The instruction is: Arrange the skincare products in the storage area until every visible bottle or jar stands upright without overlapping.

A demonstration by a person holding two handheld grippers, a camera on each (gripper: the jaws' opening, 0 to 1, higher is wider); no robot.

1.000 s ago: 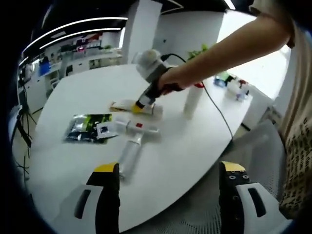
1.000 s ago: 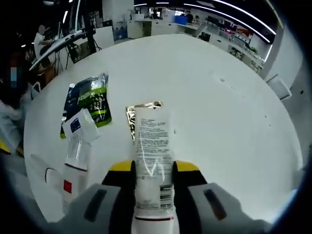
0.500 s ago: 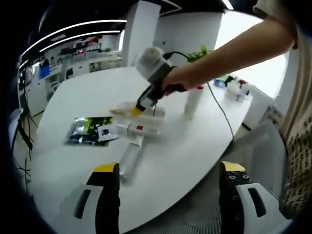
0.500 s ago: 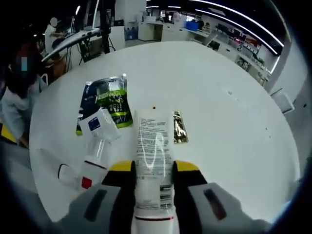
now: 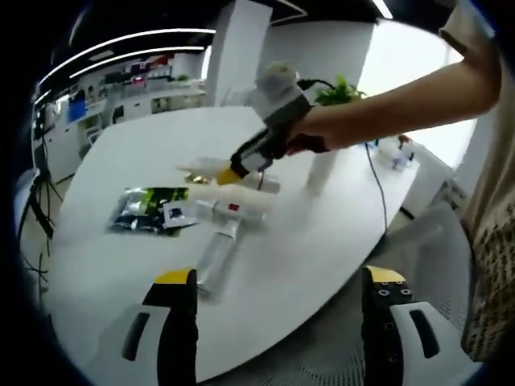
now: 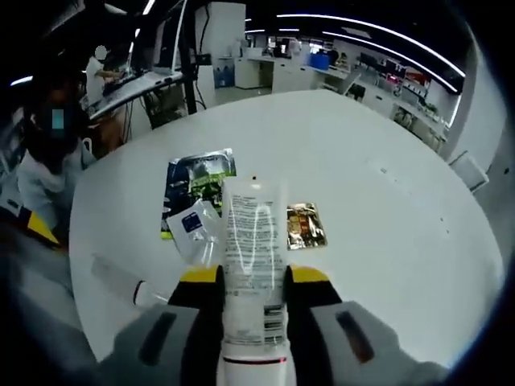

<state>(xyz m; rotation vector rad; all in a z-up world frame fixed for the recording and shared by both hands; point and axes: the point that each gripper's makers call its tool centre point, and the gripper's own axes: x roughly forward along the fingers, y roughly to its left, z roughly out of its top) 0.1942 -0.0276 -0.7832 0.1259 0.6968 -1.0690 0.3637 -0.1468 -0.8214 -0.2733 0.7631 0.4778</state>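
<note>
This looks like a big open office or lab. A large round white table (image 6: 386, 241) stands in the middle of the room. Long strip lights (image 6: 354, 24) run across a dark ceiling. Far past the table's edge there are white desks and shelves (image 5: 141, 84) with many small things on them. A person (image 6: 105, 64) sits at a desk (image 6: 141, 84) there. A green plant (image 5: 338, 92) stands by a white wall (image 5: 322, 48).

In the right gripper view the tube (image 6: 254, 265) runs off the bottom edge, its cap end unseen, and it covers part of the gold sachet (image 6: 305, 226). Print on tube and green pouch (image 6: 197, 178) — too small to read. In the left gripper view an arm hides most of the upright bottle (image 5: 323, 169).
</note>
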